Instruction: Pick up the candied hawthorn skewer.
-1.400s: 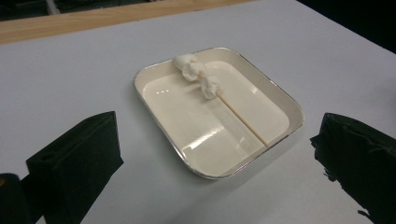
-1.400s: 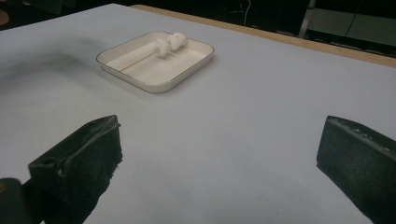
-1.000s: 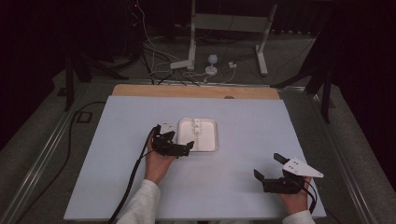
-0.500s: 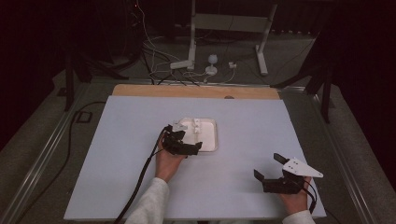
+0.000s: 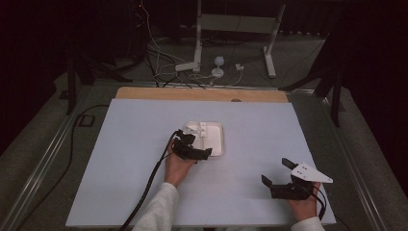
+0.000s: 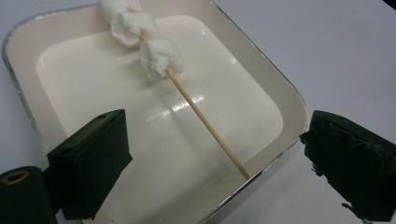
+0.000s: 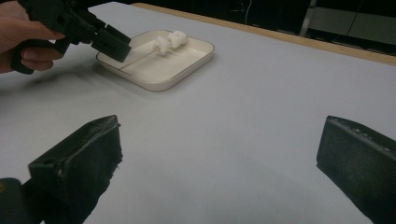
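A white rectangular tray (image 5: 222, 139) sits mid-table. In it lies a wooden skewer (image 6: 205, 123) threaded with white marshmallows (image 6: 159, 56) at its far end. My left gripper (image 5: 198, 146) hovers over the tray's near corner. Its jaws have just been closing slightly but still stand wide, and the skewer's bare end lies between them untouched by my left gripper (image 6: 215, 168). Near the table's front right, my right gripper (image 5: 278, 172) is open with nothing between its jaws. From the right gripper view (image 7: 217, 168), the tray (image 7: 187, 70) and the left gripper (image 7: 93, 32) lie ahead to the left.
The pale table board (image 5: 120, 159) has a wooden strip (image 5: 202, 94) along its far edge. The left gripper's black cable (image 5: 149, 187) trails back to the front edge. Stand legs and loose cables (image 5: 197, 62) lie on the floor behind.
My left gripper has moved right and down from beside the tray to over its near corner. The right gripper has stayed in place.
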Motion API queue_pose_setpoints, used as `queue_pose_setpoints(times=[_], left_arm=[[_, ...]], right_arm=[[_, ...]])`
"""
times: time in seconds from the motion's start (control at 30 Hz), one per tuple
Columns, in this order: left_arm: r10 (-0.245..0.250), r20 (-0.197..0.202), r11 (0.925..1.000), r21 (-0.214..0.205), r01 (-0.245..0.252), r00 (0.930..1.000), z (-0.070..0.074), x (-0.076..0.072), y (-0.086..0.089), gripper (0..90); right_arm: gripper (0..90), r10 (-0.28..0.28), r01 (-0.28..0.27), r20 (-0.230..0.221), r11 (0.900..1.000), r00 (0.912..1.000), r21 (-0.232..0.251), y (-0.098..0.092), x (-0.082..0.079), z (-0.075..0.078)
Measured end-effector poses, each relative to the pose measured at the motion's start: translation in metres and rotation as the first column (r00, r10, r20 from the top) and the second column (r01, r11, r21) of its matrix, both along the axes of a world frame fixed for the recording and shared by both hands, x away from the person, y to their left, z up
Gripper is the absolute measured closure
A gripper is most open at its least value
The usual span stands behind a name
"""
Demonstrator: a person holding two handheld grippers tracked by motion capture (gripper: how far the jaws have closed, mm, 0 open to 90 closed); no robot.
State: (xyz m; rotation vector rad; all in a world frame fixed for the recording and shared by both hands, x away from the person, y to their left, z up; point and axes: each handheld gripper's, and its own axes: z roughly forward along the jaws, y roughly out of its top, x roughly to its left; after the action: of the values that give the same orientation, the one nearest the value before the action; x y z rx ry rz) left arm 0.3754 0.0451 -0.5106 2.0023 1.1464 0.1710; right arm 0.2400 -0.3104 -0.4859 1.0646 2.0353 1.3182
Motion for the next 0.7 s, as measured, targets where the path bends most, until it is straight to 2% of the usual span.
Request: queue_pose_setpoints(times=[0.03, 0.13, 0.2, 0.23, 0.27, 0.33, 0.5, 0.7], left_arm=[[0.0, -0.007, 1.0, 0.005, 0.0, 1.0, -0.0006, 0.0006, -0.0002, 12.3], [0.0, -0.037, 1.0, -0.004, 0.0, 0.9993, -0.0032, 0.0023, -0.0008, 17.6], [-0.011, -0.052, 0.9999, -0.012, 0.01, 0.9986, -0.0051, 0.0031, -0.0009, 26.2], [-0.016, -0.059, 0.9998, -0.012, 0.015, 0.9981, -0.0058, 0.0032, -0.0011, 26.2], [-0.019, -0.063, 0.9997, -0.017, 0.018, 0.9978, -0.0064, 0.0034, -0.0012, 32.9], [-0.024, -0.071, 0.9993, -0.029, 0.022, 0.9972, -0.0066, 0.0036, -0.0012, 40.3], [-0.027, -0.09, 0.9987, -0.046, 0.023, 0.9956, -0.0069, 0.0024, -0.0041, 48.7], [0.012, -0.099, 0.9998, -0.014, -0.013, 0.9951, -0.0053, 0.0026, -0.0074, 56.6]], right_arm=[[0.0, 0.0, 0.0, 0.0, 1.0, 1.0, 0.0, 0.0002, 0.0, 0.0], [0.0, 0.001, -0.001, 0.0, 1.0, 1.0, -0.001, 0.0003, 0.0, 0.0], [0.0, -0.001, 0.001, 0.001, 1.0, 1.0, -0.001, 0.0002, -0.0002, 0.0001], [0.0, -0.001, 0.001, 0.001, 1.0, 1.0, -0.001, 0.0002, -0.0002, 0.0001], [0.0, -0.001, 0.001, 0.002, 1.0, 1.0, -0.001, 0.0, -0.0002, 0.0002], [0.0, -0.001, 0.001, 0.002, 1.0, 1.0, -0.001, -0.0001, -0.0002, 0.0001], [0.0, -0.001, 0.001, 0.001, 1.0, 1.0, -0.002, 0.0003, -0.0003, 0.0001], [0.0, 0.001, -0.001, 0.002, 1.0, 1.0, -0.004, 0.0008, -0.0006, 0.0002]])
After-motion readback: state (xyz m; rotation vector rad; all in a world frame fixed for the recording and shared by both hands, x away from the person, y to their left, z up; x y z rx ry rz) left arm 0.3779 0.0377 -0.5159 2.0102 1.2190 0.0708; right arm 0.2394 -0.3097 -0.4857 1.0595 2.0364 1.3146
